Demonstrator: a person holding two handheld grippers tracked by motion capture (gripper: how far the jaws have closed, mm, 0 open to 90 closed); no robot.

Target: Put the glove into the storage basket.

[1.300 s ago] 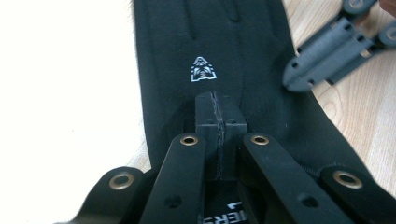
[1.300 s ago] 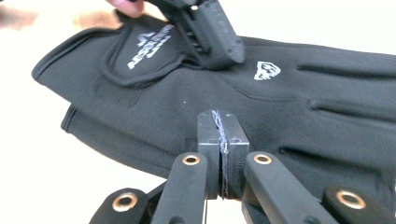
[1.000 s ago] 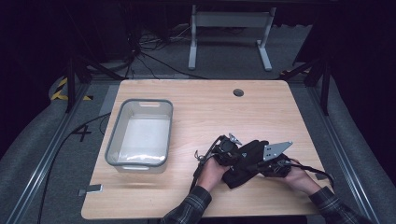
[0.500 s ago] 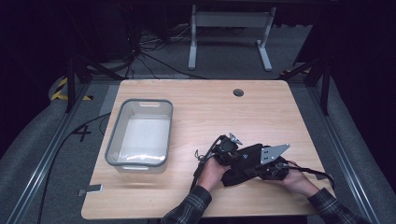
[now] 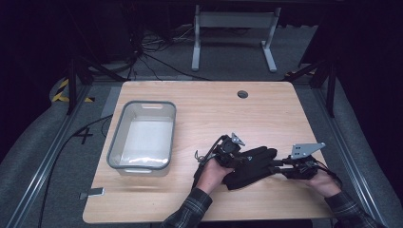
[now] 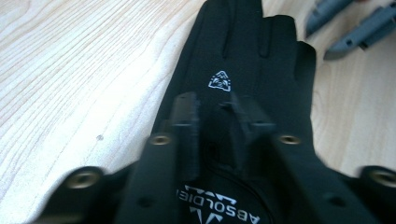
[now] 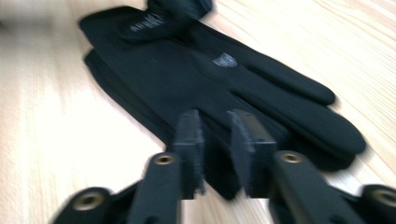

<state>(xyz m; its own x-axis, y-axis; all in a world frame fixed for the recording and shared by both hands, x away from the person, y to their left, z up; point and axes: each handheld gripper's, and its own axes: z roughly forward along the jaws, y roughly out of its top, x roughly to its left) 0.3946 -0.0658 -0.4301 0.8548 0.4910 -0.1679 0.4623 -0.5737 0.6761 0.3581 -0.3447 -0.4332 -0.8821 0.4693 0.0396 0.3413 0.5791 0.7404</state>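
Between both sets of jaws, a black glove [image 5: 251,165] lies flat on the counter [image 5: 199,104]. My left gripper [image 6: 215,122] and right gripper [image 7: 218,135] have just opened slightly (nothing clamped), so it could slip or drag if I lift.

Both forearms enter from below, sleeves plaid. The left hand-held gripper [image 5: 237,154] and the right hand-held gripper [image 5: 278,167] point toward each other, the jaws of both having just opened to a narrow gap.
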